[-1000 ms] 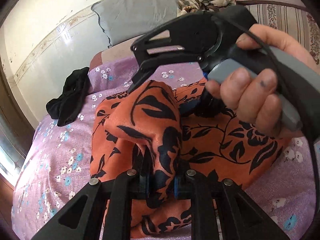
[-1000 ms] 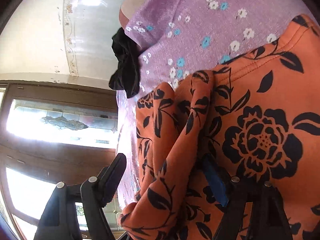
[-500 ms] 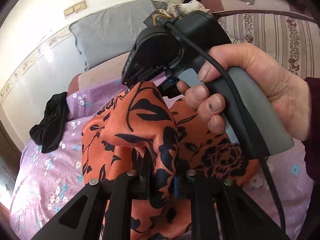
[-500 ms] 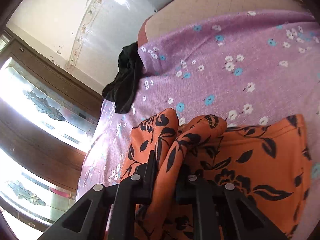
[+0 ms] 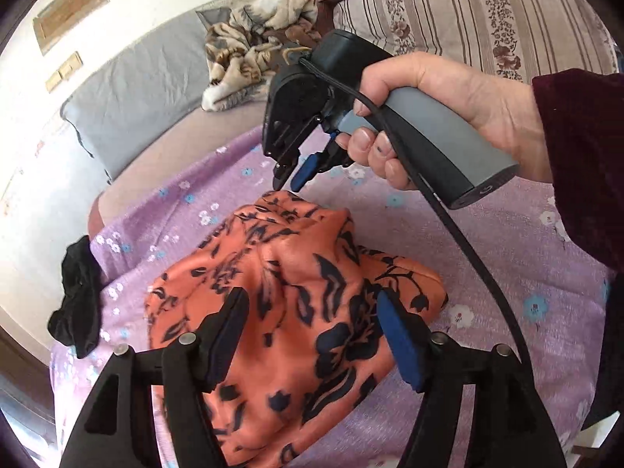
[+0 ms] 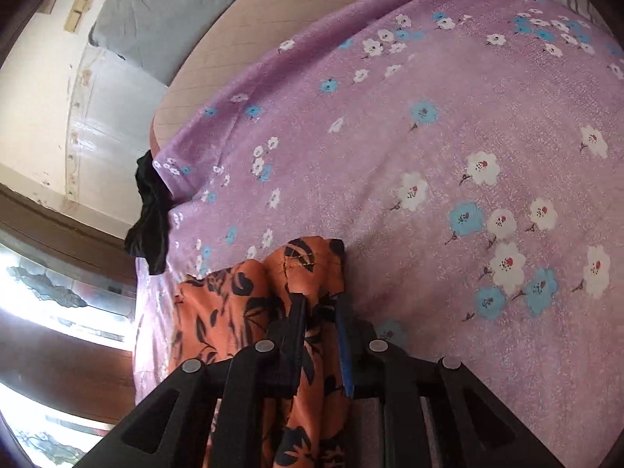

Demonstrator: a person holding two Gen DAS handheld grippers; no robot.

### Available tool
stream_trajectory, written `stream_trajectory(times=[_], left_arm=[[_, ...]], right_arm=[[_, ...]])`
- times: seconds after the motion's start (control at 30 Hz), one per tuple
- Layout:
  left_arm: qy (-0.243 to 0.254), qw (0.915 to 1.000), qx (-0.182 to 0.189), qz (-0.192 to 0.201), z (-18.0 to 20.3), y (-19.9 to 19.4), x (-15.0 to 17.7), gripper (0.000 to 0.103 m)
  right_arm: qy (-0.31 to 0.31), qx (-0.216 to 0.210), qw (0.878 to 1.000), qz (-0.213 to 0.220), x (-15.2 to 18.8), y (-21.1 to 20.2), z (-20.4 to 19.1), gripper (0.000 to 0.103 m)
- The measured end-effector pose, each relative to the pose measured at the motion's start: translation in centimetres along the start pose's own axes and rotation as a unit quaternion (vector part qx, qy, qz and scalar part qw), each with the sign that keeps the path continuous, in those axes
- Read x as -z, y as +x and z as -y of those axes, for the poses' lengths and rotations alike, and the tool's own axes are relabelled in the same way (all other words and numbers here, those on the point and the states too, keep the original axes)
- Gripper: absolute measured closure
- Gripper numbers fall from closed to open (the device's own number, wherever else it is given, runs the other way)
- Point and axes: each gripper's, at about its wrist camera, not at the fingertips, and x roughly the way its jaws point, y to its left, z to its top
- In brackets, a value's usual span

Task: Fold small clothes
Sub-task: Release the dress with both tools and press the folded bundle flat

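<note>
An orange garment with black flower print lies folded in a heap on the purple flowered bedspread. My left gripper is open above it, its fingers apart on either side of the cloth, not pinching it. My right gripper hovers just above the garment's far edge in the left wrist view, held by a hand. In the right wrist view the right gripper has its jaws slightly parted with the garment's edge lying between them; no pinch shows.
A black garment lies at the bed's left edge, also in the right wrist view. A grey pillow and a crumpled blanket sit at the bed's far end. A striped cover lies far right. A window is left.
Both grippers were shut on the orange garment and held it raised. Now the left has opened and let go, the right has loosened, and the garment has dropped onto the bedspread.
</note>
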Motion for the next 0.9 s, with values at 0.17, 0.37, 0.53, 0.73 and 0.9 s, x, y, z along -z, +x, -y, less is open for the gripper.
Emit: stream_trajectory(times=[0.17,0.37,0.53,0.73,0.9], left_arm=[[-0.08,0.9942,-0.071,0.015,-7.4,-3.6,1.5,0.019],[-0.247,0.9586,-0.118,-0.081,-15.3,-0.6,7.7,0.019],[-0.243,0.9521,-0.114,-0.147,-14.5,2.3,10.4,0.019],[-0.242,0.9479,-0.118,-0.171,-14.0,1.9,10.8,0.019],[-0.256,0.9446,-0.107,-0.176,-14.1,1.7,11.2,0.019]], right_arm=[[-0.072,-0.015,0.997,0.029,2.2,-3.6,-5.1,0.067],[-0.17,-0.006,0.985,0.005,8.1,-2.8,-11.2,0.066],[-0.195,0.069,0.977,-0.046,11.0,0.1,-11.9,0.067],[-0.222,0.153,0.959,-0.087,15.0,-1.1,-9.8,0.07],[-0.227,0.169,0.955,-0.084,16.8,-1.7,-8.7,0.07]])
